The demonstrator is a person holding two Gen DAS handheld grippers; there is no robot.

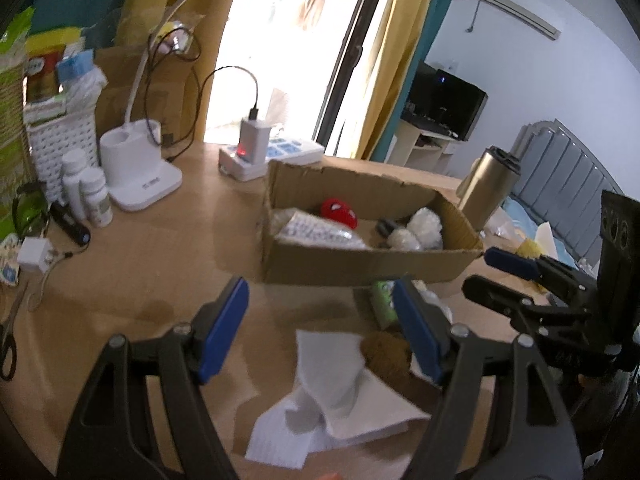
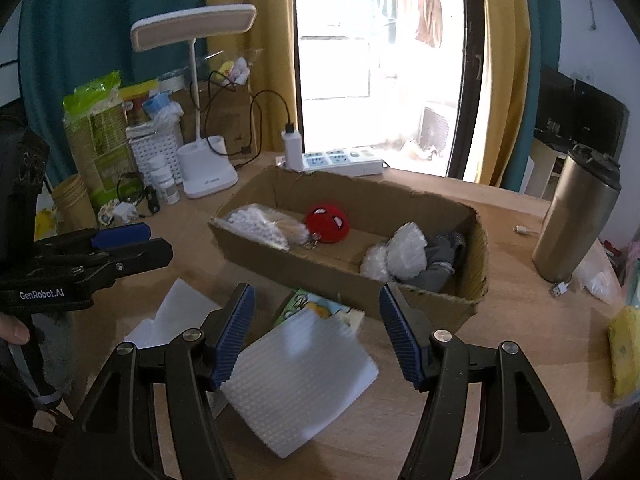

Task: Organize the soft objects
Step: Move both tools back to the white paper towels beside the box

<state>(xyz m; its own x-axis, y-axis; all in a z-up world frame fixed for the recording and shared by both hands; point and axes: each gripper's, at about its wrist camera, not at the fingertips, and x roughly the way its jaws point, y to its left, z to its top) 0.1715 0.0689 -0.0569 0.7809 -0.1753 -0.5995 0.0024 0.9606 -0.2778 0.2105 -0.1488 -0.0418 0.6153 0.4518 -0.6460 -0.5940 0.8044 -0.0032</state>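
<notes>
Both hand-held grippers (left (image 1: 320,332), right (image 2: 316,336)) are held released, empty, below the brown cardboard box (image 2: 400,304).

White desk lamp (image 2: 204,128), power strip (image 2: 340,162), steel tumbler (image 2: 572,220) on the table (image 2: 500,360).

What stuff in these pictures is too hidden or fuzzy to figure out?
- Brown fuzzy thing, left wrist view: blurred, partly behind the left hand-held gripper's finger.
- Green packet, right wrist view: white foam sheet covers most of it.
- Grey soft item in the cardboard box: box wall and white fluffy toy hide part.
- Yellow item: cut off by the right edge.
</notes>
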